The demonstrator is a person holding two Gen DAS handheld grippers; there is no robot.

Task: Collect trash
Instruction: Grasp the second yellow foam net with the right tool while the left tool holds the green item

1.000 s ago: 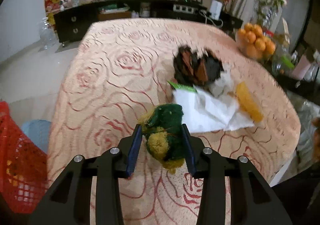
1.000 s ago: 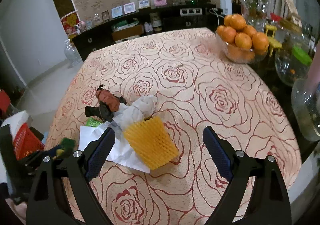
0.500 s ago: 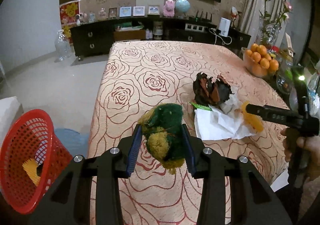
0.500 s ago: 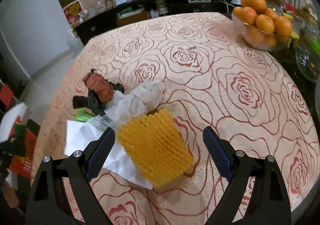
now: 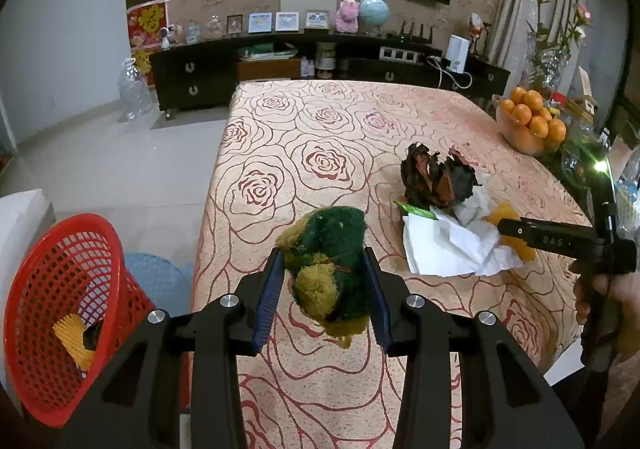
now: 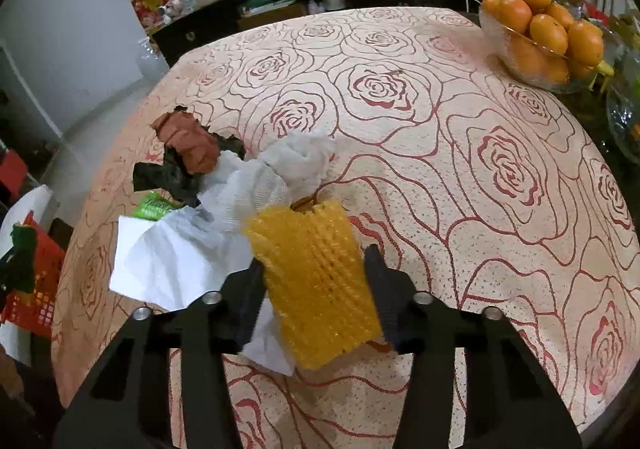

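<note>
My left gripper (image 5: 324, 261) is shut on a green and yellow scouring sponge (image 5: 336, 245), held over the table's near left corner beside a red mesh basket (image 5: 100, 241). A yellow foam net (image 5: 72, 341) lies inside the basket. My right gripper (image 6: 314, 261) is closing its jaws on another yellow foam net (image 6: 316, 281) that lies on the tablecloth; both pads touch its sides. Just left of it are a white tissue (image 6: 172, 261), a crumpled white paper (image 6: 296, 161), a brown and black wrapper (image 6: 188, 145) and a green packet (image 6: 154, 207).
A glass bowl of oranges (image 6: 536, 33) stands at the table's far right, with glass vases behind it. The rose-patterned tablecloth (image 5: 320, 121) covers the table. A light blue stool (image 5: 160, 277) sits on the floor beside the basket. A hand (image 5: 612, 297) holds the right gripper.
The right gripper dropped onto the yellow foam net and its jaws closed in on both sides. The left gripper lifted the sponge and swung left, bringing the red basket fully into view.
</note>
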